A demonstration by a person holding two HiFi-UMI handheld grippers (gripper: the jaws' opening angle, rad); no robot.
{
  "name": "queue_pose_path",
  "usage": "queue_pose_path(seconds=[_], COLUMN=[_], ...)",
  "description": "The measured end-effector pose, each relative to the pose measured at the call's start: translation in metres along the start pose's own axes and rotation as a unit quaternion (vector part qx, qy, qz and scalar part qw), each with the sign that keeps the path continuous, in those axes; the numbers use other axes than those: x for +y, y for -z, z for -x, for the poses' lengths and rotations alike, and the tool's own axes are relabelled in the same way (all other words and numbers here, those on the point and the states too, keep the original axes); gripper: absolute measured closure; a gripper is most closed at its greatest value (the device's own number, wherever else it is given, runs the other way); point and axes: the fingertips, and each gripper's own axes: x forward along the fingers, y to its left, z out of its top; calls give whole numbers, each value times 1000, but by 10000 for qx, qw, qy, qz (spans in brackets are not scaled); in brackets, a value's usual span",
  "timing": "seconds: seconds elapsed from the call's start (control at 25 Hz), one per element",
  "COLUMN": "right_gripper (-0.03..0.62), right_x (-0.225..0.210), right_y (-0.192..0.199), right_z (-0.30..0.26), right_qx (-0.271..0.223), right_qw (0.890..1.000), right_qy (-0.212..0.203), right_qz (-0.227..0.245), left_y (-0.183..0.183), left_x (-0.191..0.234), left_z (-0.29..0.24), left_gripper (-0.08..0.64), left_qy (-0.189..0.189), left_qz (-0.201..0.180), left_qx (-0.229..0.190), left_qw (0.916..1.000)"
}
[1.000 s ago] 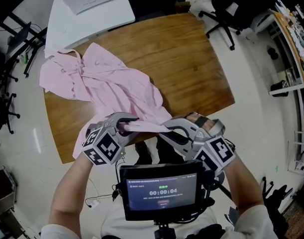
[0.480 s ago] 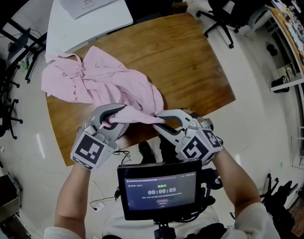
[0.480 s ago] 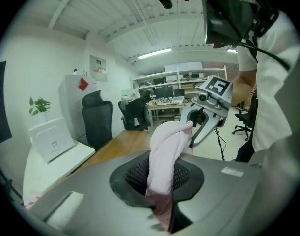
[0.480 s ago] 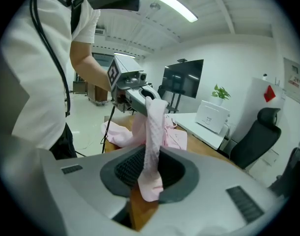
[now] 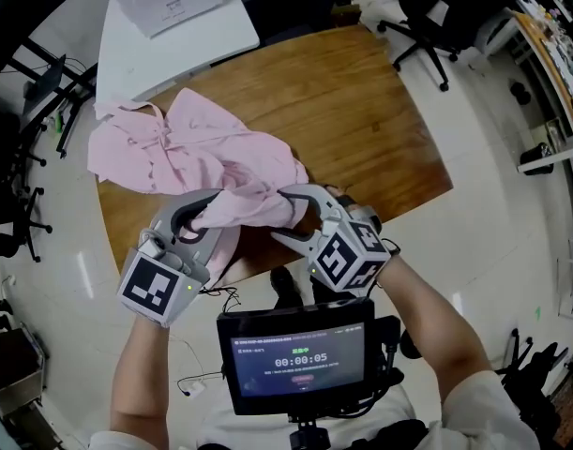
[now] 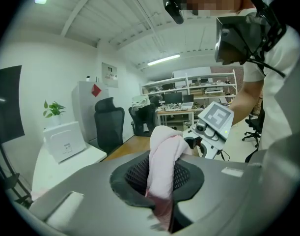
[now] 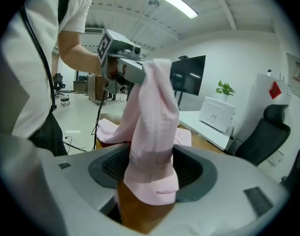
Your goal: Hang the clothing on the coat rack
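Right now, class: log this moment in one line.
left gripper: shut on shirt | right gripper: just opened, shirt between jaws | shirt: partly on table

- Left gripper (image 6: 162,178): grey moulded jaws with black ribbed pads, just closed down and clamped on the cloth.
- Fold of pale pink woven cloth (image 6: 164,149): stands up from between those pads.
- Right gripper (image 6: 198,145): just right of the pink cloth, topped by a white cube with a black square marker, jaws just opened.
- Person in a white short-sleeved shirt (image 6: 282,82): farther right of the cloth.
- Black high-backed office chair (image 6: 109,127): left of the cloth.
- White rectangular box (image 6: 64,141): farther left, on a white desk (image 6: 51,167).
- Small green potted plant (image 6: 51,109): above that box.
- Brown wooden tabletop (image 6: 132,142): behind the cloth.
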Motion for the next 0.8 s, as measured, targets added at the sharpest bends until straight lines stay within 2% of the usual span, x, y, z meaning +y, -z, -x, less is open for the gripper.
queue_pose_path(seconds=[0.16,0.24,0.28,0.36,0.52,0.64,0.8], right_gripper=[306,397,495,569,578,579,580], right_x=[4,5,4,-4,-25,-41,-56], right_y=[18,19,17,12,-12,-39,-79], right_z=[-28,-30,-28,-20,5,37,76], right_qx=[203,182,154,65,-331,-848,-1376], right_qw=[9997,9998,9999,9997,9966,9878,9751], right_qy=[-137,-107,-13,222,670,1036,1529], right_qz=[25,32,44,42,-344,-799,-830], left_y=[0,1,0,-2,-15,-30,-63], left_x=[2,2,3,6,13,17,18], left_z=[7,11,13,17,27,33,39], left_gripper=[522,522,522,522,522,522,522], left_qy=[-66,-95,-116,-177,-273,-330,-347], left_qz=[-39,-43,-21,40,167,231,206], left_qx=[37,47,29,-46,-338,-662,-1177], left_qw=[10000,9999,9999,9998,9989,9970,9922])
